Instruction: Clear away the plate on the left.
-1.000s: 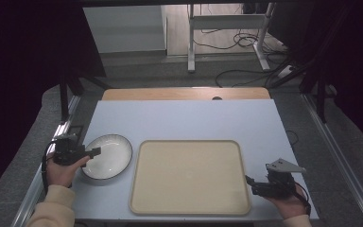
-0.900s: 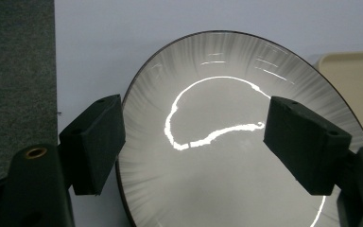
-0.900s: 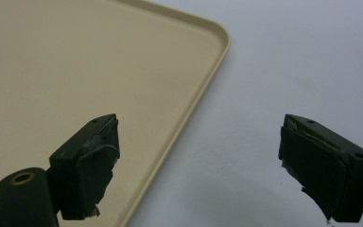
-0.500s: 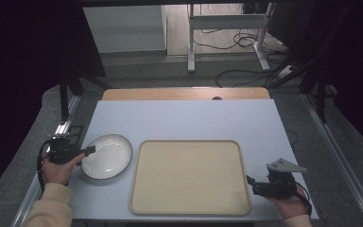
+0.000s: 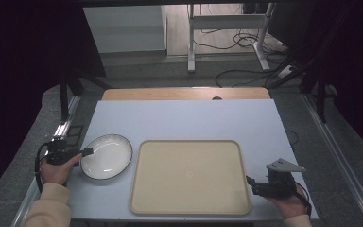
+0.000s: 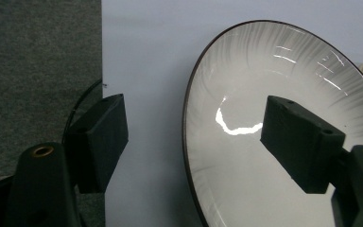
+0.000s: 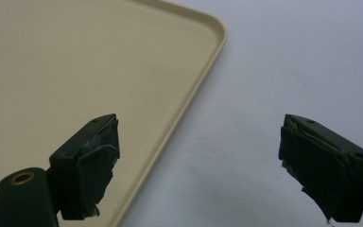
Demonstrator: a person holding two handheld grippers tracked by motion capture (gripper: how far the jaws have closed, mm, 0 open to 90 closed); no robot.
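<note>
The left gripper (image 6: 194, 142) gapes wide around the plate (image 6: 283, 123) rim, 1 jaw over its bowl; the right gripper (image 7: 198, 165), wide open, holds nothing and straddles the tray (image 7: 75, 71) edge.

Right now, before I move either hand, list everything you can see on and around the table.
plate: one, white with a dark rim, left side of the table, just left of the tray, empty
tray: one, beige, rectangular with rounded corners, centre front of the table, empty
table: one, pale blue-grey top, with a wooden strip along its far edge
cables: several, dark, on the floor beyond the table
left gripper: one, black, jaws open astride the plate's left rim, one jaw over the dish, one outside it
right gripper: one, black, jaws open at the tray's right front edge, one jaw over the tray, one over the table
hands: two, each holding a gripper
</note>
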